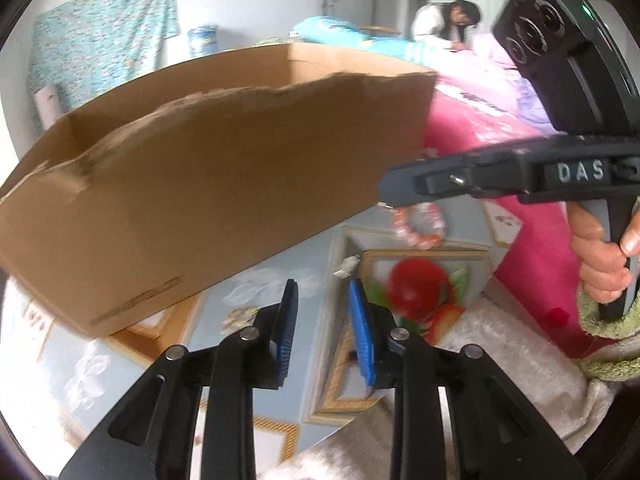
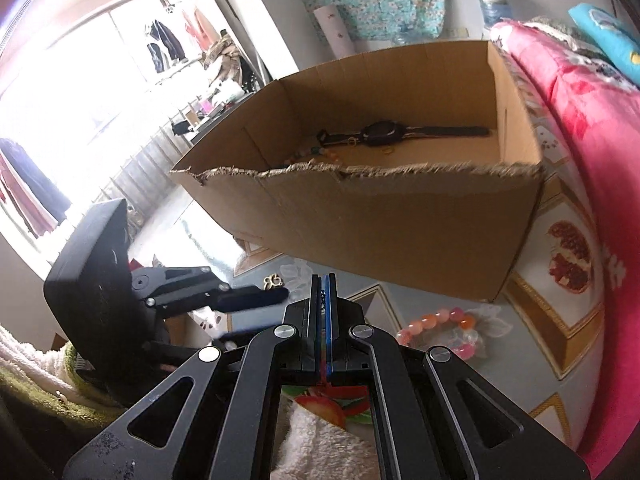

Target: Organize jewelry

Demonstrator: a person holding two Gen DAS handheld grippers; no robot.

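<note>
Fruit-print tablecloth point(image 2: 560, 320) | cardboard box point(image 2: 360, 220) | right gripper point(image 1: 384, 188) marked "DAS", jaws pressed together | left gripper point(image 1: 322, 300) jaws spread, empty

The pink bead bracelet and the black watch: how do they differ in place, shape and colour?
The pink bead bracelet lies outside the cardboard box, on the patterned cloth; the black watch lies inside the box, on its floor. The bracelet forms a closed ring of round pink and orange beads; the watch is stretched out flat, strap ends apart. The bracelet is pale and glossy; the watch is dark. No tool holds either one.
</note>
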